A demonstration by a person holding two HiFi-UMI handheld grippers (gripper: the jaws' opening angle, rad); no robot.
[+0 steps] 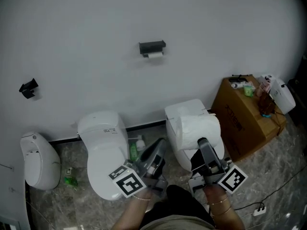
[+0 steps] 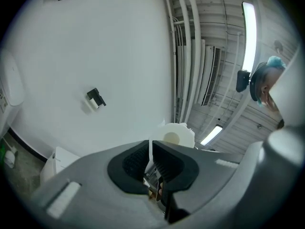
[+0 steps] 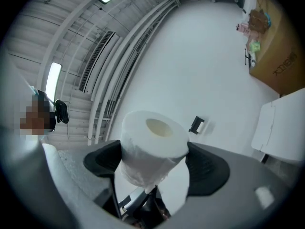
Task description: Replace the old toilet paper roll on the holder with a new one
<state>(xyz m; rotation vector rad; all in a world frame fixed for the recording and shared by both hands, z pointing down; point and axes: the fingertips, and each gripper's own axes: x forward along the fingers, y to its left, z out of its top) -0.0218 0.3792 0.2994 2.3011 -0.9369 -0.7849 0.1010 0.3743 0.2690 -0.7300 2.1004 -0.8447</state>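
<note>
Right gripper view shows your right tool (image 3: 152,162) clamped on the new toilet paper roll (image 3: 151,136), its pads pressing the roll's sides and the core hole facing away from the camera. Your left tool (image 2: 151,150) is clenched with nothing bulky in it. A thin white sliver sits between its pads, and you cannot tell whether that is paper. The holder (image 1: 152,46) hangs on the wall well apart from both tools, with the old roll (image 1: 155,55) still under its black cover. This looks like the approach, so keep the squeeze light enough not to crush the new roll, and use the left tool to take off the old one first. Only the head view shows the two toilets (image 1: 106,147) between you and the wall. Only the gripper views show the grip itself.
</note>
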